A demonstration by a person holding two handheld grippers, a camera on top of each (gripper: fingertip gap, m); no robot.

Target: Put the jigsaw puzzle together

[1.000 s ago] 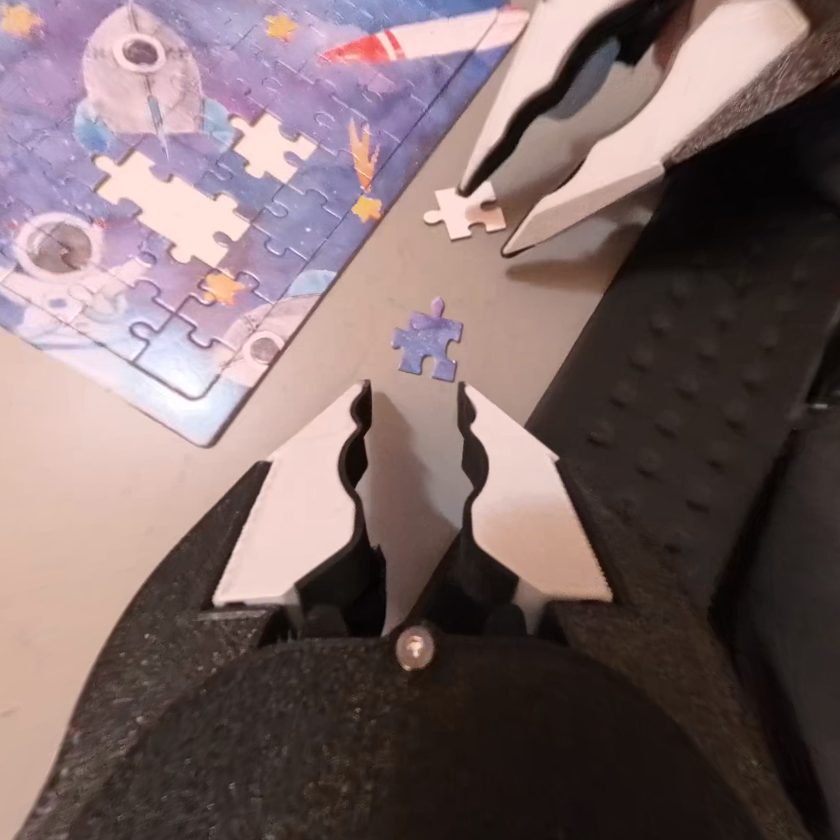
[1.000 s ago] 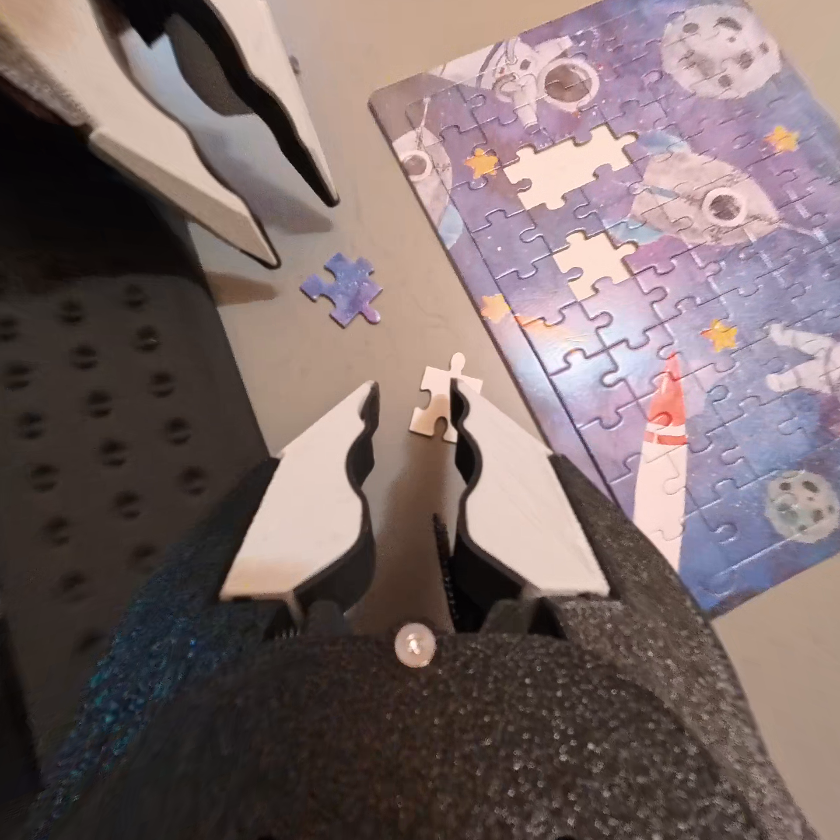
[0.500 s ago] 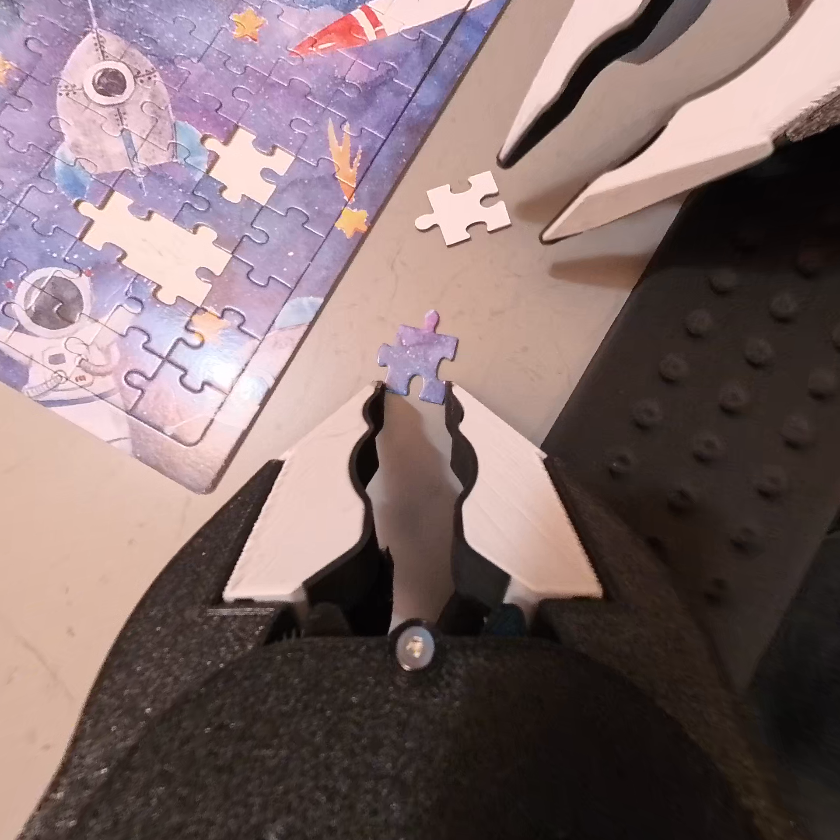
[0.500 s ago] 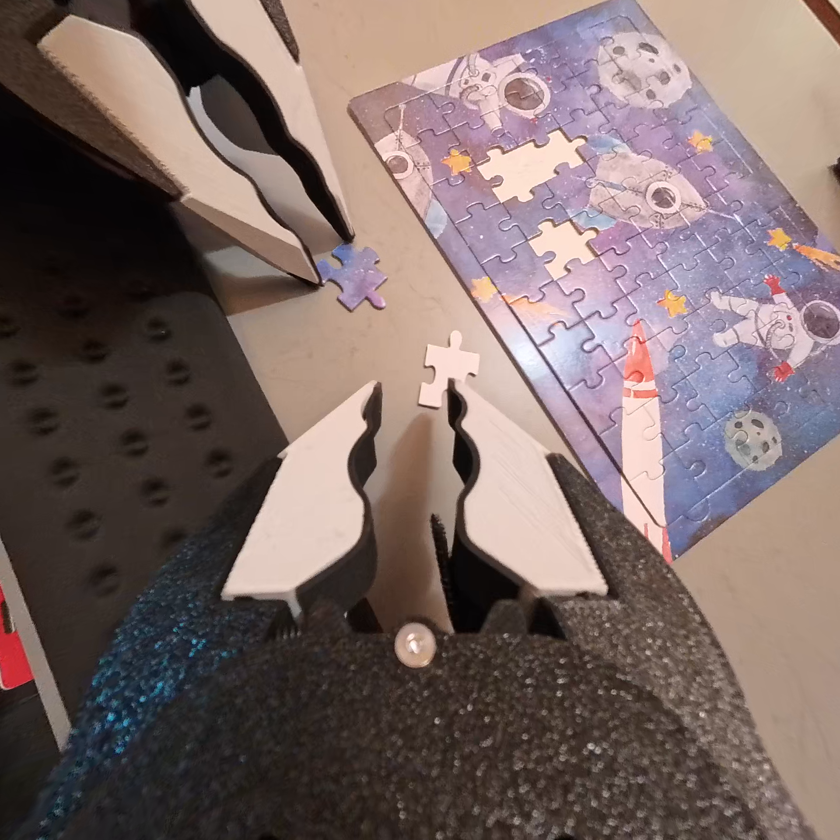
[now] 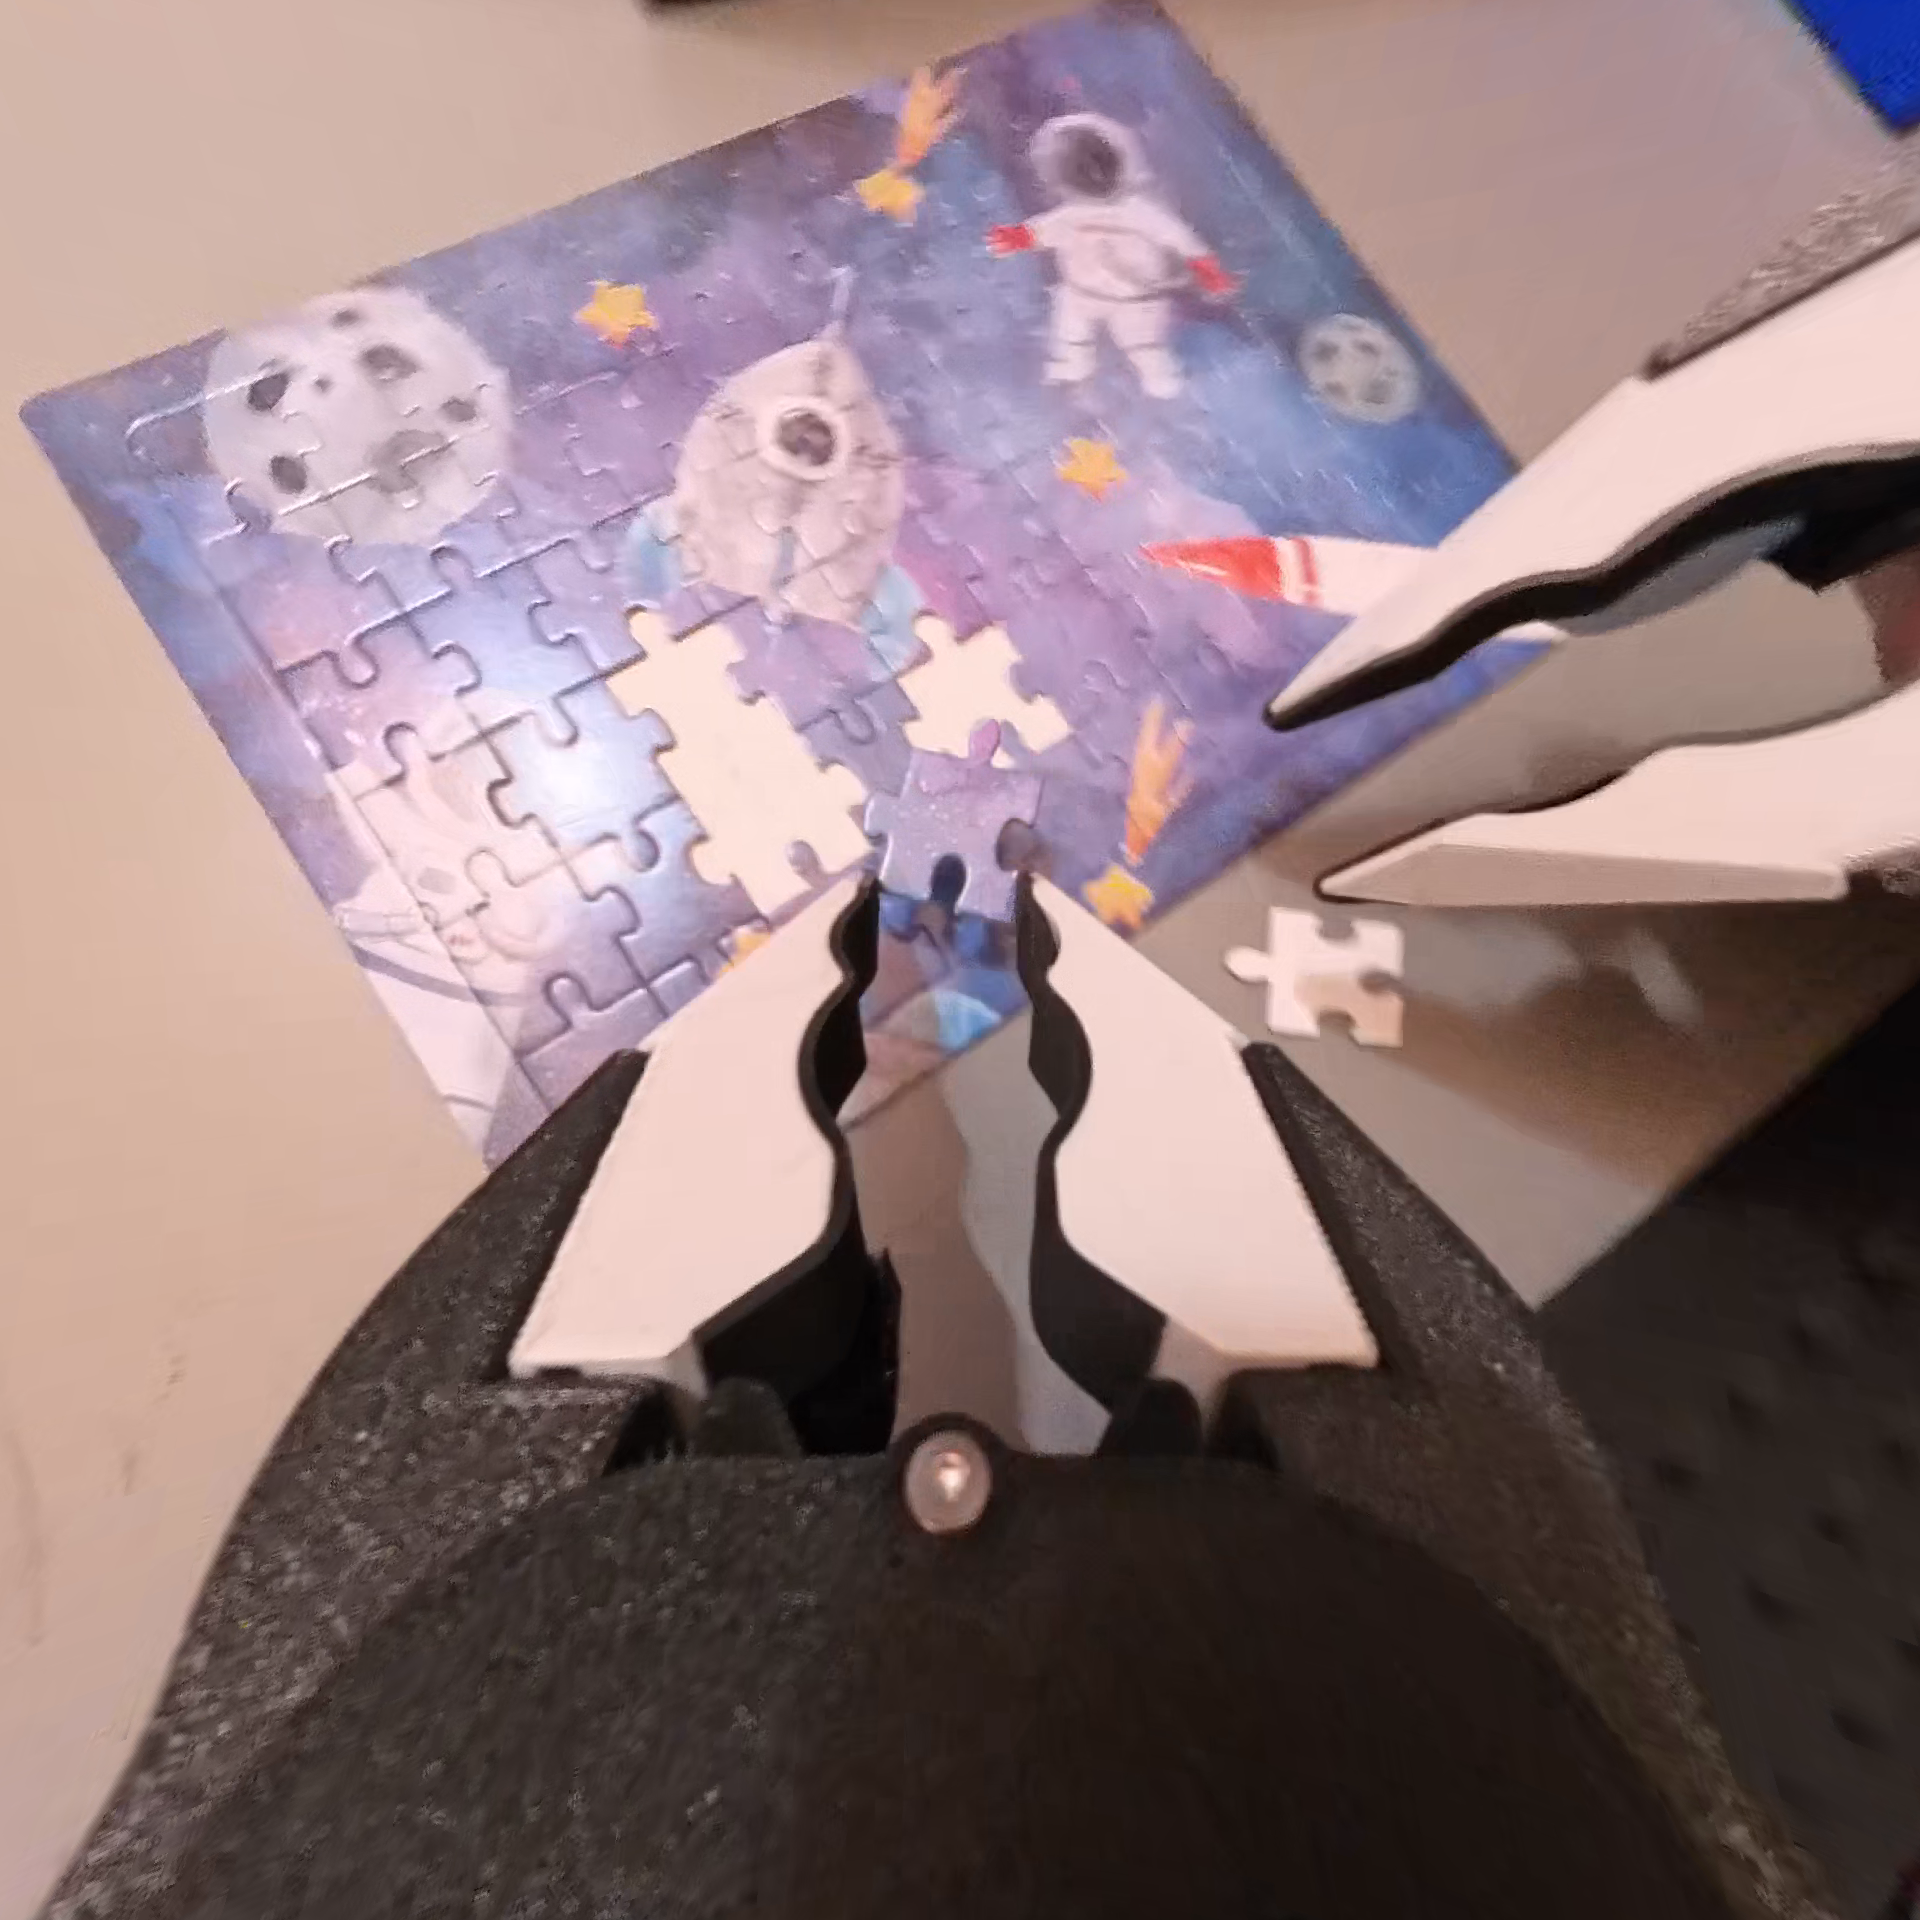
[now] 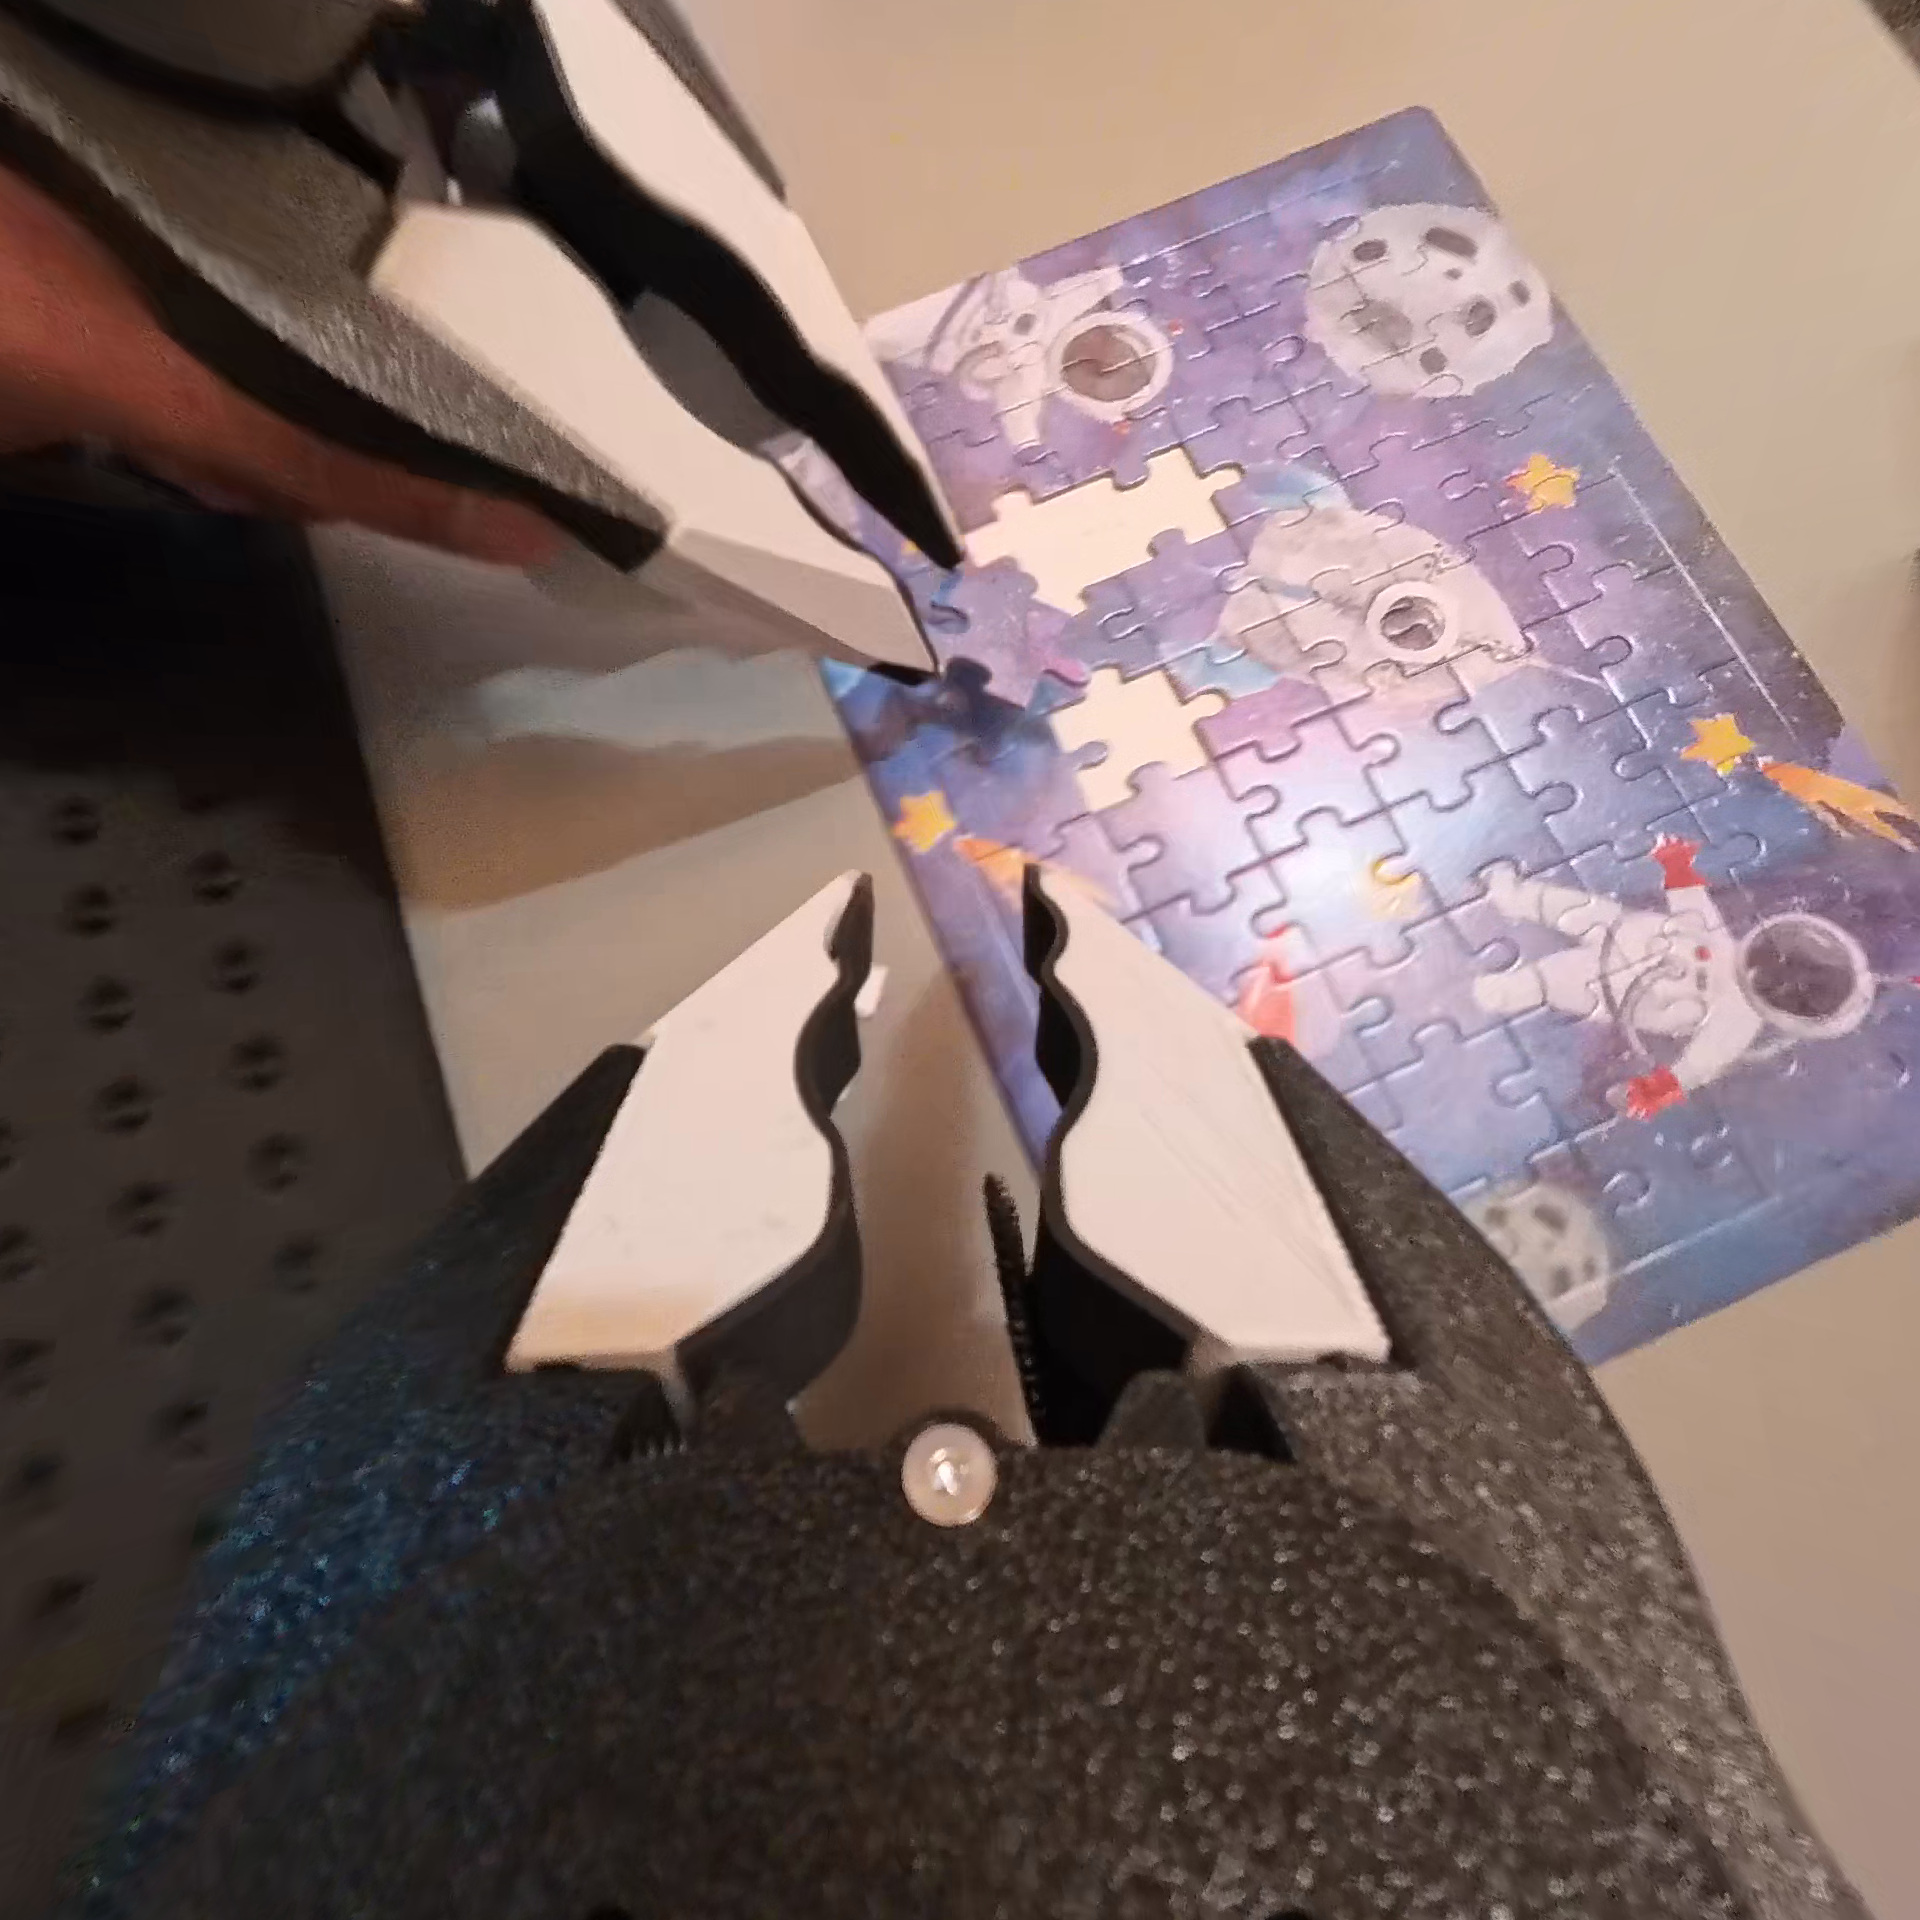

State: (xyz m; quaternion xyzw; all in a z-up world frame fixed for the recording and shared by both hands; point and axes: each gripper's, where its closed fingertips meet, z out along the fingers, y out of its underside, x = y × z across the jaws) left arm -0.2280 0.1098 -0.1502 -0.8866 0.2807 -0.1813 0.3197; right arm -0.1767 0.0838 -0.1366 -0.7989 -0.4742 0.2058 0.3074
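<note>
1. Our left gripper [image 5: 948, 878] has its jaws pinched on the purple puzzle piece [image 5: 958, 821], gripping it by the near edge so the knob points forward and most of the piece stays free for seating.
2. Measured from the space-scene jigsaw puzzle [image 5: 436, 582], that piece hangs over the puzzle's near edge, just beside the two white gaps; we cannot tell whether it is touching the board.
3. The larger gap [image 5: 727, 758] sits to the piece's left and the smaller gap [image 5: 982, 686] just beyond it. We judge the piece is being carried in low so it can be lined up with one of them, though which one is unclear.
4. Our right gripper [image 6: 943, 888] has its jaws parted and holds nothing. It hovers at the puzzle's near edge, probably waiting clear of the left gripper's path.
5. The face-down white piece [image 5: 1325, 971] lies on the tabletop [image 5: 156, 935] just off the puzzle's near corner, below the right gripper, likely next to be picked up.
6. A black dimpled mat [image 5: 1766, 1403] lies beside the puzzle on that same side.
</note>
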